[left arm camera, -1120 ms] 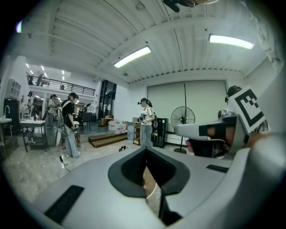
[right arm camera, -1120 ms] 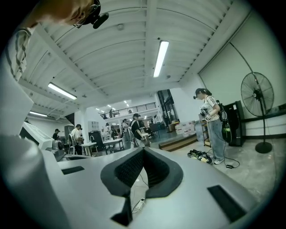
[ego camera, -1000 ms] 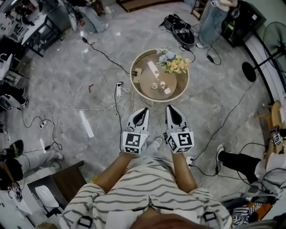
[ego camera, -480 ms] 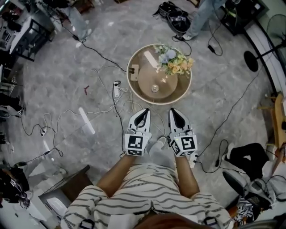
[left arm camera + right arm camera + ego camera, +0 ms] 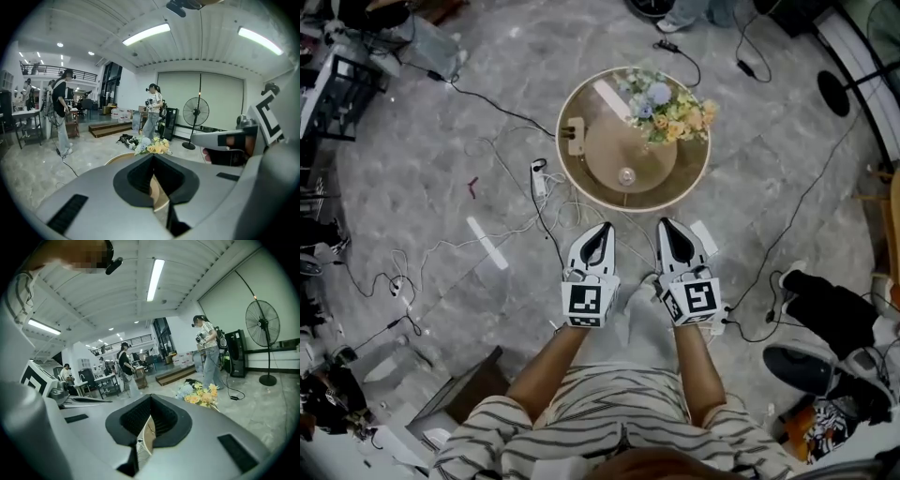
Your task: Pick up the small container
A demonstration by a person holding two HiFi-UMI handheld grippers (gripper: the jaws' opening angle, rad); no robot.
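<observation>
The small container, a little clear rounded pot, stands near the front edge of a round wooden table. A bunch of flowers lies on the table's far right side, and a tan box sits at its left rim. My left gripper and right gripper are side by side just short of the table, both pointing at it, both shut and empty. In the left gripper view the shut left gripper hides the container; the flowers show above it. The right gripper also shows a shut slit.
A white power strip and several cables lie on the stone floor left of the table. A seated person's legs are at the right. People stand beyond the table, and a pedestal fan stands farther back.
Both grippers have moved forward and down toward the table, which now sits closer and larger in the head view. The jaws stayed shut.
</observation>
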